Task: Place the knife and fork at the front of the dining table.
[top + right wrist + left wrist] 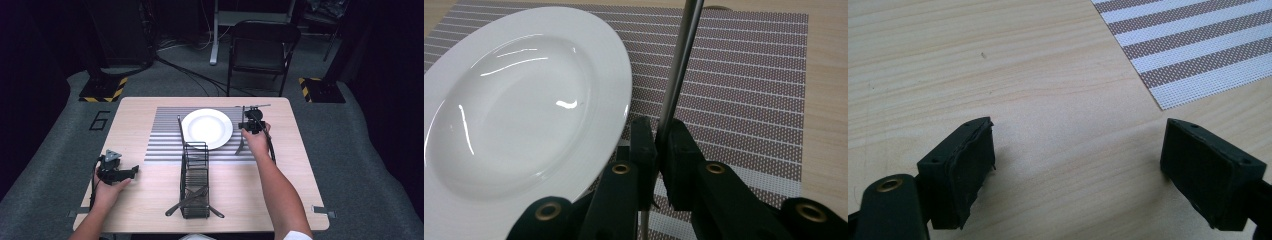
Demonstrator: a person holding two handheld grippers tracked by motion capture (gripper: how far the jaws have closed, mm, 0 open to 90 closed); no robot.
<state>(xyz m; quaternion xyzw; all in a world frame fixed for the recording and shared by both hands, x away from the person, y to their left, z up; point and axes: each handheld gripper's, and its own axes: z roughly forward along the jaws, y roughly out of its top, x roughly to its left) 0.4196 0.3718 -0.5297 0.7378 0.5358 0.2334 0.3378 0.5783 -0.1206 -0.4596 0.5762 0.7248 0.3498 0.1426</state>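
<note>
A white deep plate (207, 128) (524, 110) sits on a striped placemat (162, 145) (749, 75). Just right of the plate, my right gripper (252, 124) (658, 132) is shut on the thin metal handle of a utensil (679, 65) (242, 140). The handle runs away from the jaws over the mat, and its working end is hidden. My left gripper (131, 171) (1078, 150) hovers low over the bare wood at the table's front left. It is open with nothing between its jaws, near the placemat's corner (1193, 50).
A black wire rack (195, 175) stands at the front centre with dark utensils crossed at its base (192, 201). A thin utensil (255, 106) lies at the mat's far right edge. A folding chair (262, 47) stands beyond the table.
</note>
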